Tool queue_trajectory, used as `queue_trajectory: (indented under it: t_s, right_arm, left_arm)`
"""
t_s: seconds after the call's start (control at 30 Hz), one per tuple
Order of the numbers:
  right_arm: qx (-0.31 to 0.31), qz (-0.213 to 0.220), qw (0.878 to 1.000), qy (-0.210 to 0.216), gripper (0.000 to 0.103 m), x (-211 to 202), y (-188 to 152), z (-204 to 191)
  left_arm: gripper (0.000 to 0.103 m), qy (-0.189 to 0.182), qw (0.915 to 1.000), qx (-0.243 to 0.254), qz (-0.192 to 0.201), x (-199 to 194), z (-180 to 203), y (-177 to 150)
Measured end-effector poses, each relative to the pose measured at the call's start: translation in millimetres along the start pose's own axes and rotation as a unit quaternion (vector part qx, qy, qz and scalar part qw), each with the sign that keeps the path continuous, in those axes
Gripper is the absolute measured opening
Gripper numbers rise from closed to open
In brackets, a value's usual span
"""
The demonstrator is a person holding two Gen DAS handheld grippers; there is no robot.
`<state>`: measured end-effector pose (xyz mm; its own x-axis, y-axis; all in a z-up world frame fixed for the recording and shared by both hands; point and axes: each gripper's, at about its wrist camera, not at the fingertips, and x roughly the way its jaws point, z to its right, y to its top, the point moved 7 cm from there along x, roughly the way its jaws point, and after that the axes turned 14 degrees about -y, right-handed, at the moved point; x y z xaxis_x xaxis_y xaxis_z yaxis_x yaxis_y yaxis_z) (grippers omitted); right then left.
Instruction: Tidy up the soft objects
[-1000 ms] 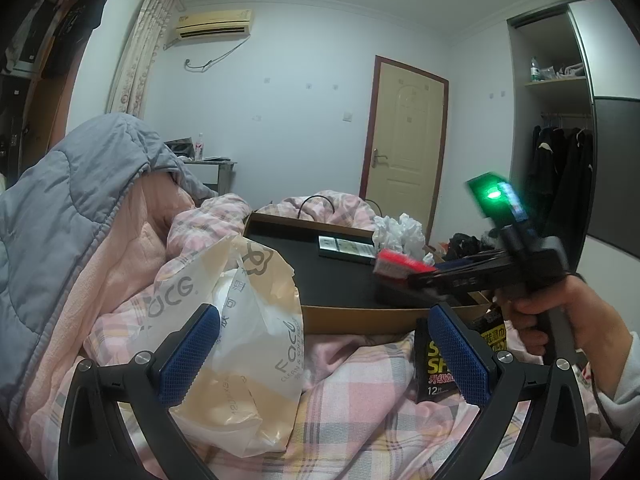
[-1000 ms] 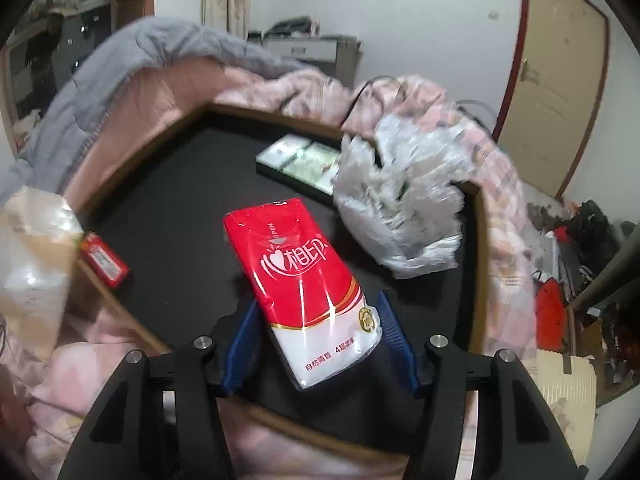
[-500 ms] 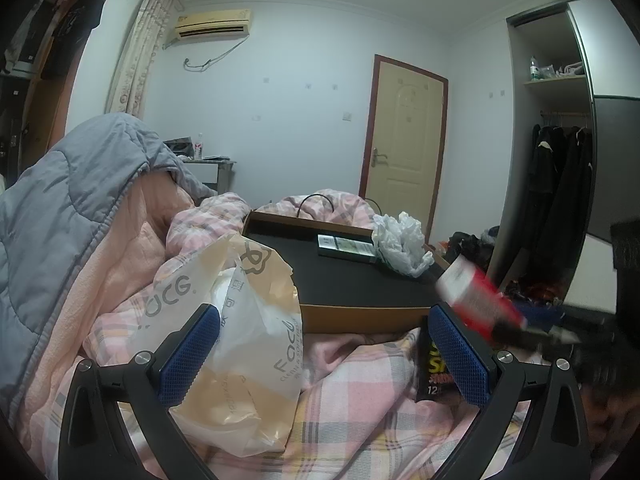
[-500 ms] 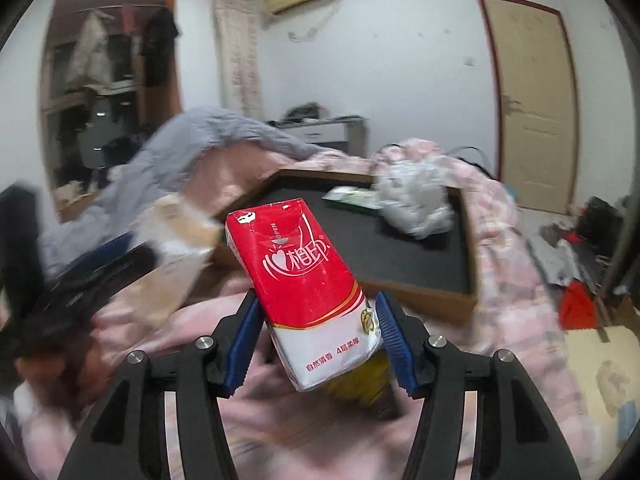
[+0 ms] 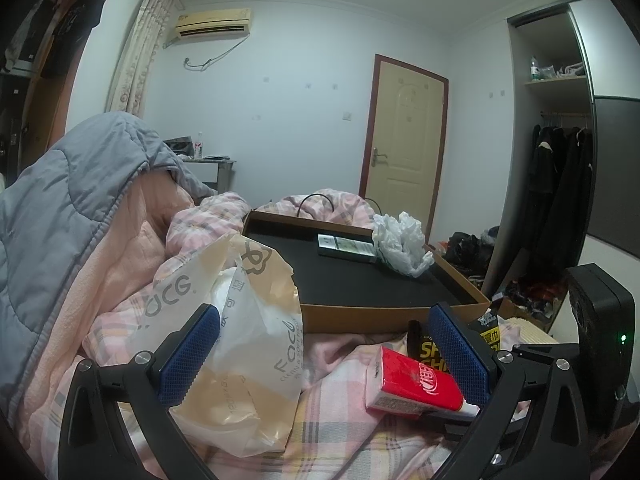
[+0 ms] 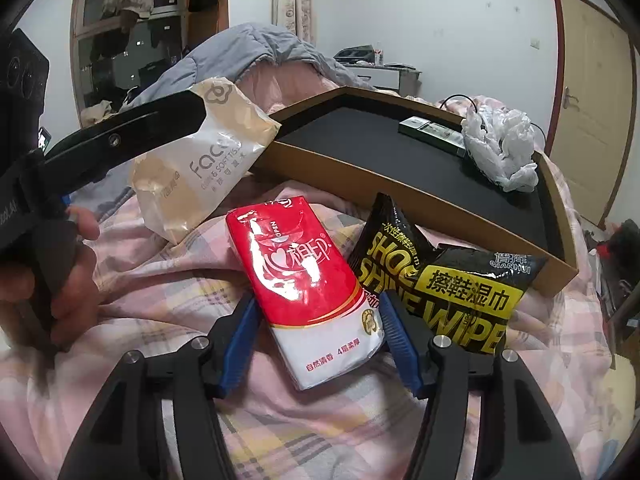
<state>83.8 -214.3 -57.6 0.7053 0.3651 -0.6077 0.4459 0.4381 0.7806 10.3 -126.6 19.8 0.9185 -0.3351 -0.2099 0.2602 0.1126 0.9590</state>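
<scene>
On the pink plaid bedding (image 6: 168,280) at the middle of the right wrist view lies the red tissue pack (image 6: 308,284), its white end toward the camera. The right gripper (image 6: 320,344) straddles that near end, a blue pad (image 6: 240,340) on each side; whether the pads press the pack or merely flank it I cannot tell. Touching the pack at its 3 o'clock is a black and yellow shoe wipes pouch (image 6: 448,284), which leans against the brown wall of the tray (image 6: 400,204). At 10 o'clock from the pack stands the beige facial tissue bag (image 6: 200,168), apart from it.

The tray has a black floor; at its far end — toward 1 o'clock — sit a crumpled white plastic bag (image 6: 500,148) and, just beside it, a flat green box (image 6: 432,130).

In the left wrist view the left gripper (image 5: 324,356) is spread wide with nothing between its pads. The facial tissue bag fills the space behind its left finger, from 9 to 11 o'clock of the gap. The red pack shows at 4 o'clock, close to the right finger (image 5: 460,356), with the right gripper's dark body (image 5: 600,344) beyond it. A grey and pink quilt (image 5: 60,216) is heaped at 9 o'clock of the frame.
</scene>
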Motion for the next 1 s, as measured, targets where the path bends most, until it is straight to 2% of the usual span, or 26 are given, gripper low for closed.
queue_trajectory:
  t_s: [0.1, 0.33, 0.6, 1.0]
  right_arm:
    - [-0.008, -0.004, 1.000, -0.001, 0.063, 7, 0, -4]
    - [-0.011, -0.005, 1.000, 0.005, 0.068, -10, -14, -13]
    - [-0.013, -0.006, 1.000, 0.006, 0.069, -9, -15, -14]
    - [-0.014, -0.008, 1.000, 0.010, 0.069, -10, -17, -14]
  left_arm:
    - [0.103, 0.000, 1.0000, 0.000, 0.000, 1, -1, 0]
    - [0.103, 0.000, 1.0000, 0.001, 0.000, 1, 0, 0]
    - [0.103, 0.002, 1.0000, 0.004, -0.001, 2, 1, 1]
    - [0.103, 0.010, 0.9987, 0.049, -0.006, 4, 20, 0]
